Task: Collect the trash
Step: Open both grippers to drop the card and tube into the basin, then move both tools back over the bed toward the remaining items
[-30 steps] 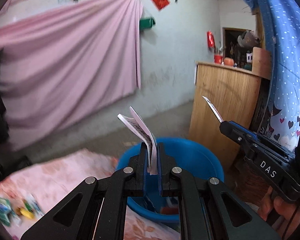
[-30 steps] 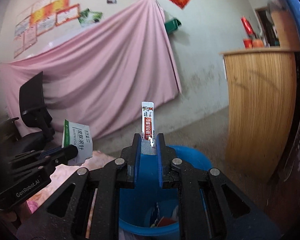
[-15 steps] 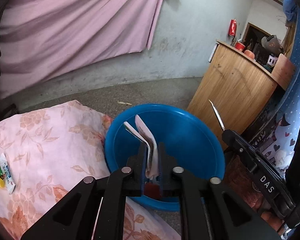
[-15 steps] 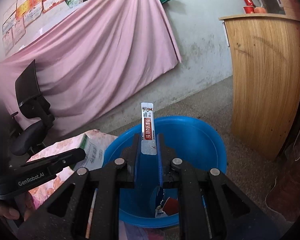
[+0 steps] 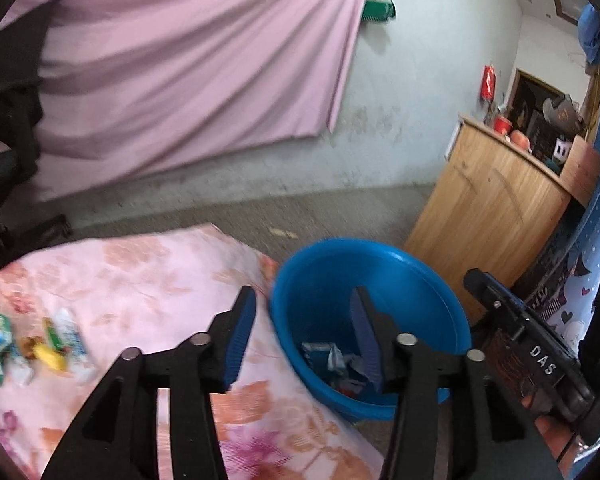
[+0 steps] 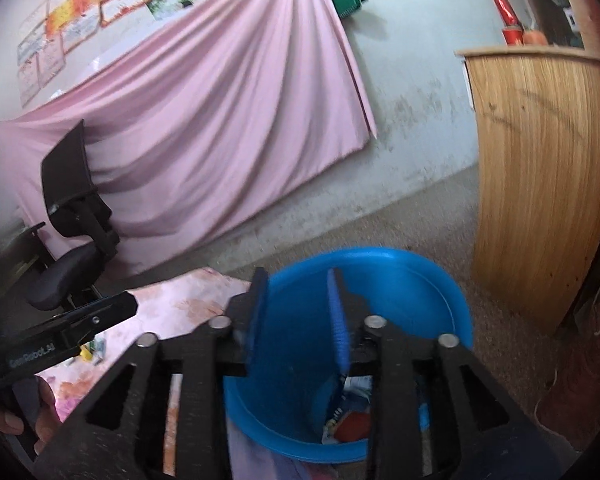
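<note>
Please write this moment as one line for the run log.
left gripper: open, empty | right gripper: open, empty, over bucket | wrappers in bucket | more trash on cloth

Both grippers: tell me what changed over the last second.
The left gripper let go of its folded paper packet and the right gripper its red sachet; both now stand open and empty above the blue basin. Basin and the wrappers on the floral cloth stayed put.

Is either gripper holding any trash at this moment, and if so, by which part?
Nothing is held. The left gripper and right gripper are both open and empty above the blue basin.
</note>
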